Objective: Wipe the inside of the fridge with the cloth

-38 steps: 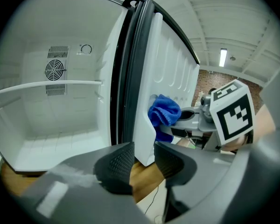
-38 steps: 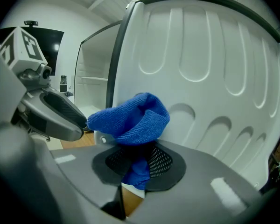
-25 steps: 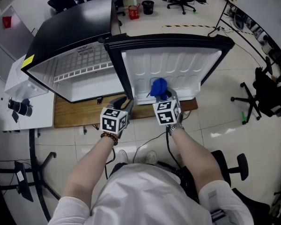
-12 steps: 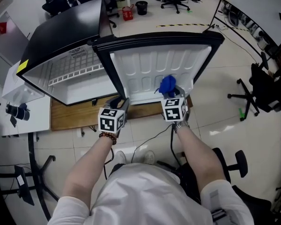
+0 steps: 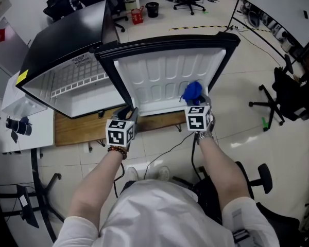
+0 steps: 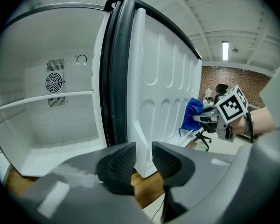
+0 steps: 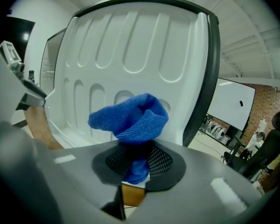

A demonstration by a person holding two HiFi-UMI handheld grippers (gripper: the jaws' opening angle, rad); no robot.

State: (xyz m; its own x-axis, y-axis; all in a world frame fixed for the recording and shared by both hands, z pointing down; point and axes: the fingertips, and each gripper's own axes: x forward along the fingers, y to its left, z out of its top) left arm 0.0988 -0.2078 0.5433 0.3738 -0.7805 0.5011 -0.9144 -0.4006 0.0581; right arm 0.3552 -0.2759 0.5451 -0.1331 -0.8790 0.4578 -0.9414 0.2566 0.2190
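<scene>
Cloth [image 7: 130,118] is pinched in the right fingers [image 7: 162,161] and held to the door liner [image 7: 144,45] just ahead of them, so wiping looks underway. Left fingers [image 6: 117,161], just narrowed, are empty; steady pressure is needed next.

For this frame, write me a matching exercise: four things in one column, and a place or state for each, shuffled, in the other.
Things:
1. blue cloth
2. fridge door
3. wooden board
4. shelf

Places or states:
A. spans the inside of the fridge
B. swung wide open
C. clamped between the jaws of the right gripper
D. lies under the fridge

Pairs: 1-C, 2-B, 3-D, 4-A
</scene>
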